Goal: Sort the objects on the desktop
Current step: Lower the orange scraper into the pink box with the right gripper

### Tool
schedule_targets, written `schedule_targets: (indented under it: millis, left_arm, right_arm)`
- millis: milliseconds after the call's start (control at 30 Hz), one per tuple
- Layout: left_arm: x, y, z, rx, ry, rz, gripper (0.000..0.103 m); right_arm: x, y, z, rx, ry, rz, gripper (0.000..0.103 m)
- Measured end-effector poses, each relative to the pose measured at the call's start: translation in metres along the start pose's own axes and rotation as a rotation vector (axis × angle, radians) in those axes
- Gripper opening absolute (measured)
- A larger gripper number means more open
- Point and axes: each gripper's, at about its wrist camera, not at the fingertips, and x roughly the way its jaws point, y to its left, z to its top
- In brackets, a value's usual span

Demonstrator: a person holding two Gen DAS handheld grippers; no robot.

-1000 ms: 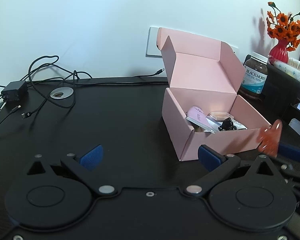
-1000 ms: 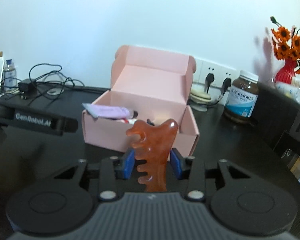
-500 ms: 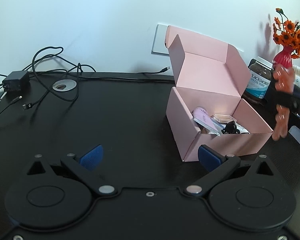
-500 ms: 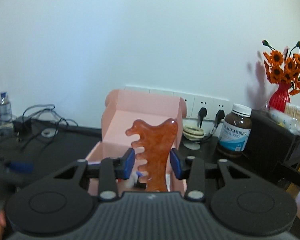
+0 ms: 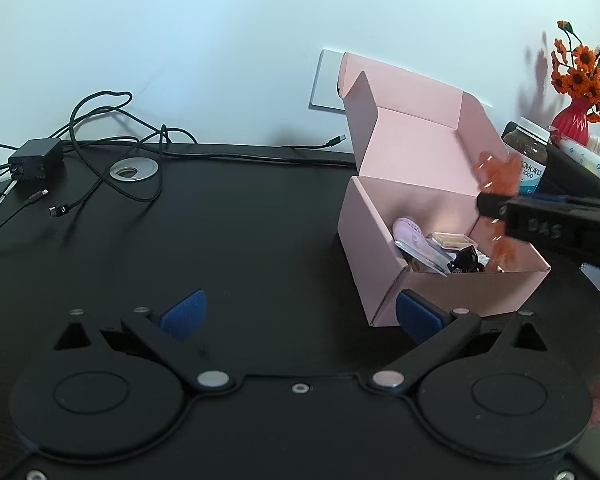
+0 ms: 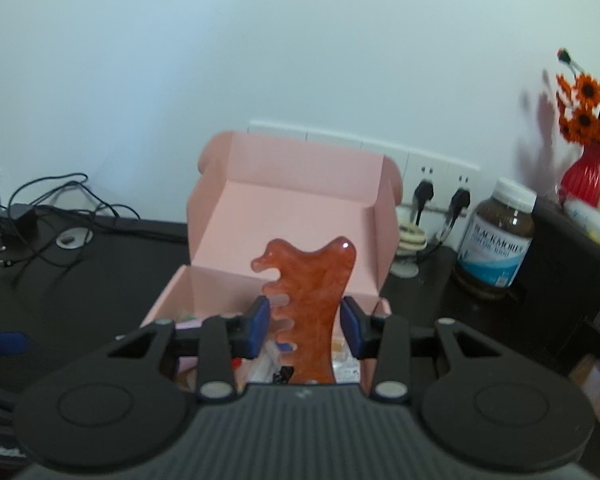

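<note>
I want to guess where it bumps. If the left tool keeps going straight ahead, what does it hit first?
Probably nothing soon. The open left tool points across bare desk toward the wall. The pink box sits just right of that line, though depth is hard to judge.

A plain white wall (image 6: 260, 60) stands behind a black worktop (image 5: 240, 248). On the wall, white sockets (image 6: 440, 176) hold two black plugs. Far left on the worktop lies a tangle of black cables (image 5: 100, 140) beside a round metal grommet (image 5: 133, 168). Far right, orange flowers fill a red vase (image 6: 584, 176).
</note>
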Motion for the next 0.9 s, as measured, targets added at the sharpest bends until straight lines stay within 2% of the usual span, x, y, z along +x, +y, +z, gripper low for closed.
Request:
schedule_targets:
  millis: [267, 533, 700, 900]
  left_arm:
    - [-0.002, -0.002, 0.0, 0.011, -0.013, 0.011, 0.103]
    - [-0.001, -0.004, 0.0, 0.019, -0.014, 0.013, 0.103]
    - [0.0, -0.004, 0.0, 0.02, -0.013, 0.013, 0.103]
    - [0.0, -0.006, -0.001, 0.03, -0.015, 0.011, 0.103]
  right_arm:
    - [0.021, 0.004, -0.006, 0.005, 0.103, 0.017, 0.038]
    - [0.035, 0.004, -0.004, 0.016, 0.163, 0.012, 0.038]
    - [0.046, 0.004, -0.005, 0.031, 0.214, 0.027, 0.032]
    - [0.05, 0.005, -0.007, 0.049, 0.221, 0.025, 0.032]
